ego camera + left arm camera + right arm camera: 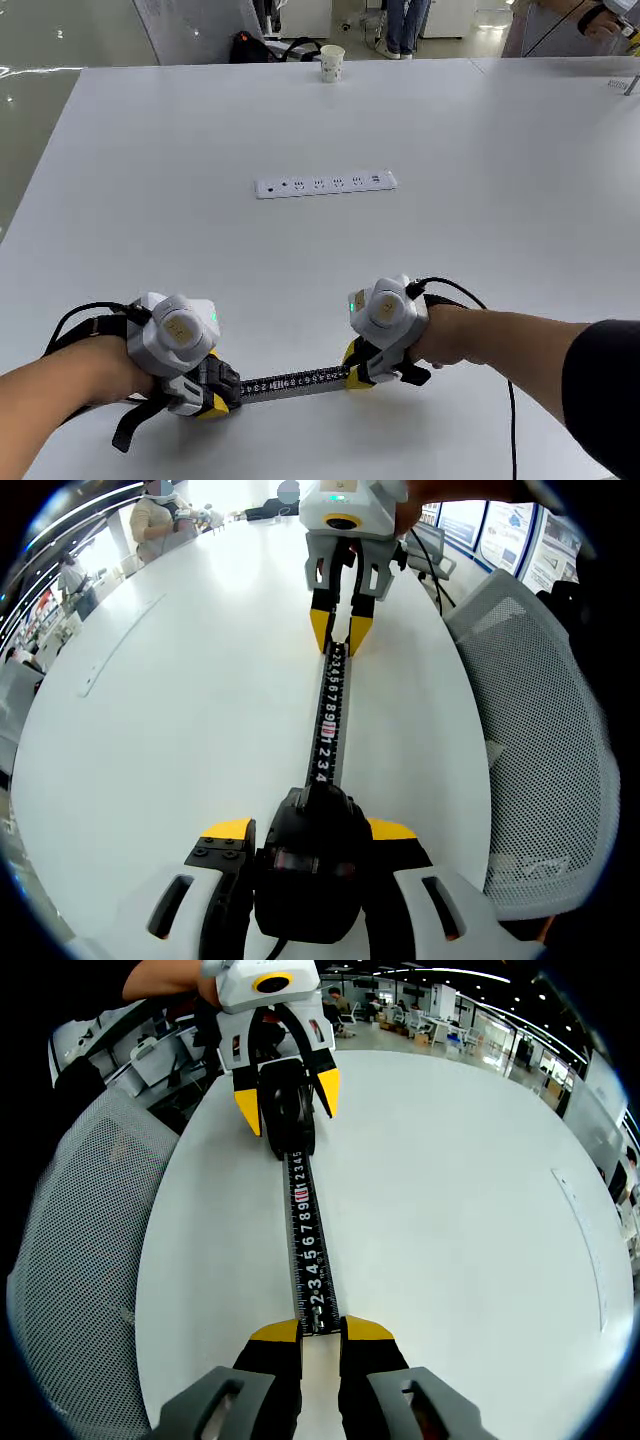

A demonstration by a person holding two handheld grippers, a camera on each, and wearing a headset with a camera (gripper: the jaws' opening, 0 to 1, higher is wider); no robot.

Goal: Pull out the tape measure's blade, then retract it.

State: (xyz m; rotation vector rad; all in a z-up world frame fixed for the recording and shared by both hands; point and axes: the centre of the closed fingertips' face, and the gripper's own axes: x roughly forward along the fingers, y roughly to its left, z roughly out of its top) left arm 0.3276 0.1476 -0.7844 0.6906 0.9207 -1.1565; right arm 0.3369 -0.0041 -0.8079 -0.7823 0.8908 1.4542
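left gripper (214, 398) low, inward (blade (295, 381) out)

Overhead; opposed close views sharing blade (327, 715)

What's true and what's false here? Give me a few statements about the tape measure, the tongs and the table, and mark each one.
1. The left tongs grip the black tape measure case. True.
2. The blade is fully retracted. False: it stretches between both tongs, numbers showing.
3. The right tongs pinch the blade's end. True.
4. The power strip touches the blade. False: it lies apart, farther up the table.
5. A paper cup stands near the table's far edge. True.
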